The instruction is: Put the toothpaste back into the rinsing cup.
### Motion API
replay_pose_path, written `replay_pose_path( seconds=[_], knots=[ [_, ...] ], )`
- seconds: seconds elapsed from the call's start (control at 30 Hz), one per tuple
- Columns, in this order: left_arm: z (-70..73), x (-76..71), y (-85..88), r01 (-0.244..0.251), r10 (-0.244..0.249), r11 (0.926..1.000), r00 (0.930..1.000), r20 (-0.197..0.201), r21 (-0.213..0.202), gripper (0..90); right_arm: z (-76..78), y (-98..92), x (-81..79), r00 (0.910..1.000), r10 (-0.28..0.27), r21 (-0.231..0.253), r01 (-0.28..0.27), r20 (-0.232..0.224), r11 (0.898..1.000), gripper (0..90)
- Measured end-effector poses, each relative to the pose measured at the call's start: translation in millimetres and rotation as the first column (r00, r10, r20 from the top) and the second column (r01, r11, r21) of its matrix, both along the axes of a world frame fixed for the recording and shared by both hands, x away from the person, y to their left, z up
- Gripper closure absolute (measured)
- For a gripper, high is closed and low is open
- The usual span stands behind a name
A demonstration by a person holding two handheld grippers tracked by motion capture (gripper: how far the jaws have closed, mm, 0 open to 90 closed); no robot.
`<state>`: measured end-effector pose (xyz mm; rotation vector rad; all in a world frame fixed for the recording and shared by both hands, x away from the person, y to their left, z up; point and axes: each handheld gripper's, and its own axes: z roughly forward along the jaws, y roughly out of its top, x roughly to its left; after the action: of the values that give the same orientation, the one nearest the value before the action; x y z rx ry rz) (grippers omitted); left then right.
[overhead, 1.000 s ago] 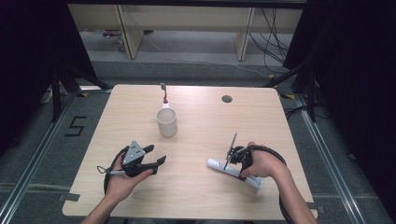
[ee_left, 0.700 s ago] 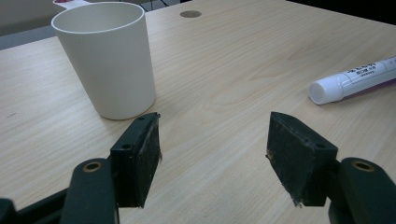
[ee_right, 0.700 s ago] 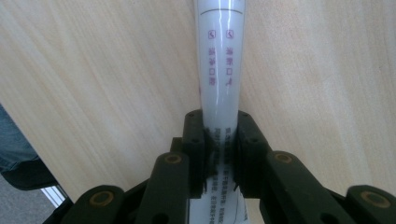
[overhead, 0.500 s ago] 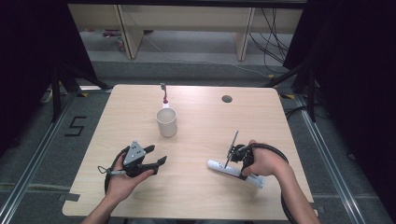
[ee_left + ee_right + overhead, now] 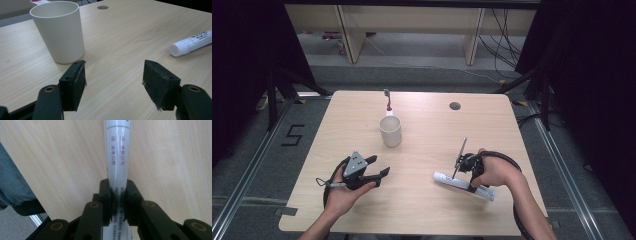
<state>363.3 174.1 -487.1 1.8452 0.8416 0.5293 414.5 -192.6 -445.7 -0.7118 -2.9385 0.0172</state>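
toward the near left corner of the light wooden tabletop (image 5: pixel 422 200), the left gripper (image 5: pixel 379 176) is held low with its jaws spread wide and nothing between them. the plain white plastic cup (image 5: pixel 390 130) stands upright near the middle, with a small red-and-white toothbrush (image 5: pixel 387 99) lying beyond it by the far edge. near the near right corner, the right gripper (image 5: pixel 118 192) has just been closing and is clamped on the white cylindrical toothpaste tube (image 5: pixel 462 184), which lies flat on the wood. the grip is judged to sit toward the tail end, so on lifting the capped end could sag or swing, and the smooth rounded body could slide out from between the pads.
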Motion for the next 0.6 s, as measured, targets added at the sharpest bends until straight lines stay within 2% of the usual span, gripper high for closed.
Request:
replay_pose_path(
  seconds=[0.1,0.37,0.47,0.6],
  knots=[
    [0.1,0.3,-0.2,-0.002,0.002,1.0,1.0,0.001,-0.001,34.5,1.7,-0.6,0.9,0.9999,0.014,0.011,-0.014,-0.002,1.0,79.1],
    [1.2,-0.3,-2.9,0.005,-0.005,1.0,1.0,0.002,0.003,34.6,15.1,-0.5,4.6,0.9999,-0.01,0.017,0.009,0.008,1.0,79.1],
    [2.6,-1.0,-4.0,0.018,-0.018,0.9998,0.9998,0.006,0.004,34.6,18.0,-0.4,7.6,0.9998,0.01,0.028,-0.01,0.016,1.0,79.1],
    [4.4,-1.7,-6.5,0.048,-0.048,0.9988,0.9988,0.012,0.0,34.6,23.9,2.8,8.2,0.9998,0.011,0.02,-0.012,0.013,1.0,79.1]
  ],
)
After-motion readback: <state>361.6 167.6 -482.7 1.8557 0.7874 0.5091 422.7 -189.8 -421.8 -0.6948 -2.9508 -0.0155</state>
